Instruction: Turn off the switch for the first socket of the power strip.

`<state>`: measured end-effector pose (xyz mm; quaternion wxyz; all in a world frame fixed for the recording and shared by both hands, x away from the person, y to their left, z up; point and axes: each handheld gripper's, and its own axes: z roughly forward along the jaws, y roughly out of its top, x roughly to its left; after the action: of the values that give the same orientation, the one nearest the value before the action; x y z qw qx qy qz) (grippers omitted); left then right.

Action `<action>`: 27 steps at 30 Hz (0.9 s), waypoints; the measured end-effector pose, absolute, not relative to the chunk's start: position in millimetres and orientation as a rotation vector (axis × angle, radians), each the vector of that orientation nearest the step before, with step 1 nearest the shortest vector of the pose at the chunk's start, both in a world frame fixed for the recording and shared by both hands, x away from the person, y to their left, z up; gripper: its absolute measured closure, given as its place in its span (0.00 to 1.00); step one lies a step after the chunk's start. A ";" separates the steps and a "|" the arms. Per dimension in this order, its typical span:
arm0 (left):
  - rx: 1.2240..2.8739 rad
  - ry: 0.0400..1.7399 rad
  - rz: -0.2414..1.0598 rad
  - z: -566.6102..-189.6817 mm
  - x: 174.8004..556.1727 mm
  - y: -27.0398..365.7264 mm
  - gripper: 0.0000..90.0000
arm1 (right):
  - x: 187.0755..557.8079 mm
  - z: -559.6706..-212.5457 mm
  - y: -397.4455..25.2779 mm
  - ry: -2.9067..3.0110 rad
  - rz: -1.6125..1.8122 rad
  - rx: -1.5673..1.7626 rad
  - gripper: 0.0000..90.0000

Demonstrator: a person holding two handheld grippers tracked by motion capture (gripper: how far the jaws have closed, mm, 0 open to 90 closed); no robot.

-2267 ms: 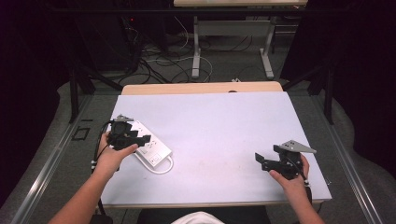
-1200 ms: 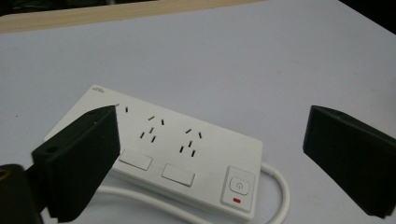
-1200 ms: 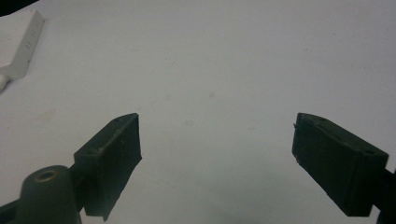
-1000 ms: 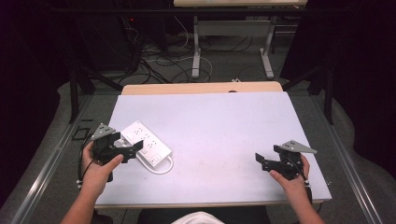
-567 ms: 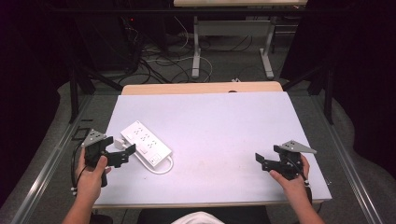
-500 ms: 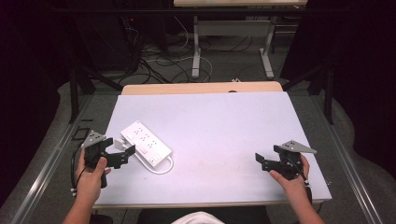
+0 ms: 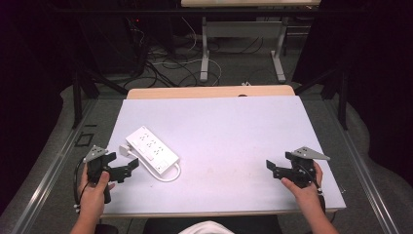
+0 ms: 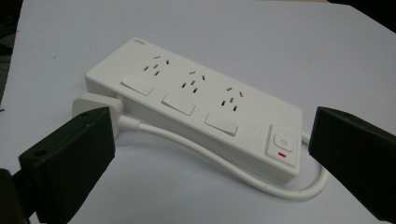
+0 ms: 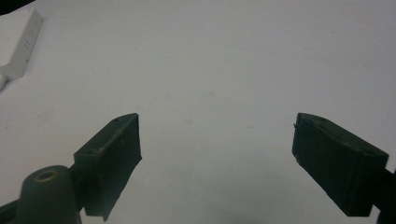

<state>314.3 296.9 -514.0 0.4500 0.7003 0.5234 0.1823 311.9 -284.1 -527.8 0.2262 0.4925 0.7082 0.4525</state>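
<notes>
The pale surface (image 7: 234,136) carries a white power strip (image 7: 152,150) lying flat just ahead of the left tool (image 7: 127,170), untouched and apart from it, its plug (image 8: 95,102) and looped cord (image 8: 210,156) on the near side. That tool's jaws stand wide and empty, framing the strip, so the grasp seems not yet made and everything remains to do. The right tool (image 7: 272,168), far to the strip's other side, is also wide open, holding nothing.
</notes>
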 end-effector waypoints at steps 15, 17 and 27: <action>1.706 1.348 0.443 -529.7 314.1 308.2 0.01 | 312.2 -529.1 -284.9 1.949 1.236 1.367 0.16; 1.700 1.353 0.447 -532.8 315.0 308.9 0.01 | 312.3 -529.1 -285.6 1.956 1.235 1.364 0.16; 1.710 1.399 0.432 -540.7 316.8 311.0 0.02 | 311.8 -529.1 -286.6 1.958 1.238 1.371 0.16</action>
<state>316.8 311.0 -540.7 0.4304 0.6857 0.5609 0.1732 311.8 -286.6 -529.1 0.2228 0.4965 0.7091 0.4484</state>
